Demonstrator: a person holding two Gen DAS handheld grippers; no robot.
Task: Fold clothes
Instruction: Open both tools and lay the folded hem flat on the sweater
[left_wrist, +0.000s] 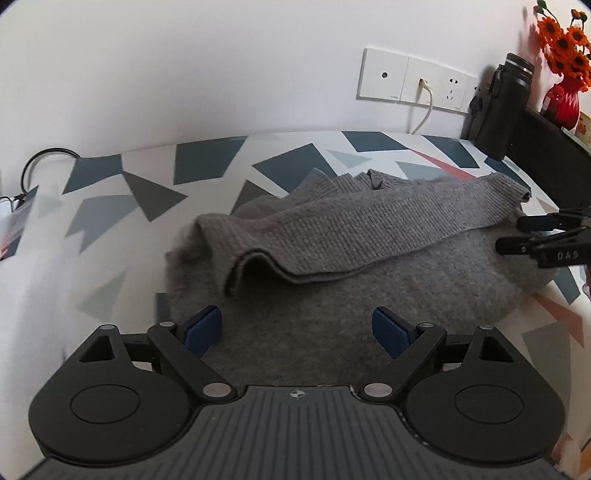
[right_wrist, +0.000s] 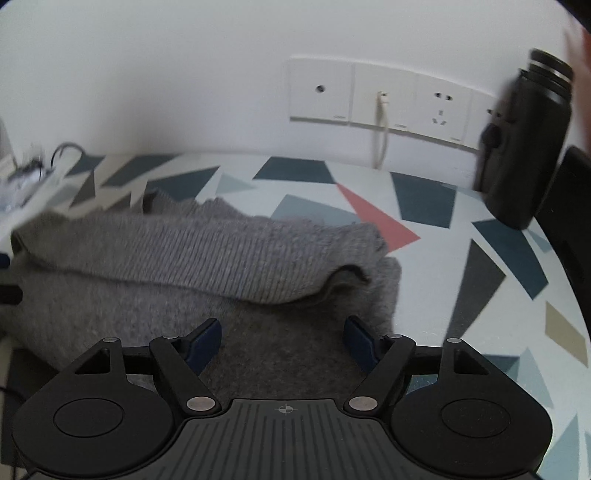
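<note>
Patterned tabletop, folded grey sweater, left tool and right tool released, right view blurred

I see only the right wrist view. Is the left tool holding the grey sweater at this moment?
Observer: No. The left tool is open above the grey sweater, with nothing between its pads.
Operator: My view is blurred at the right. What stands beyond the black bottle?
Observer: A red vase with orange flowers stands just past the black bottle, near the wall.
</note>
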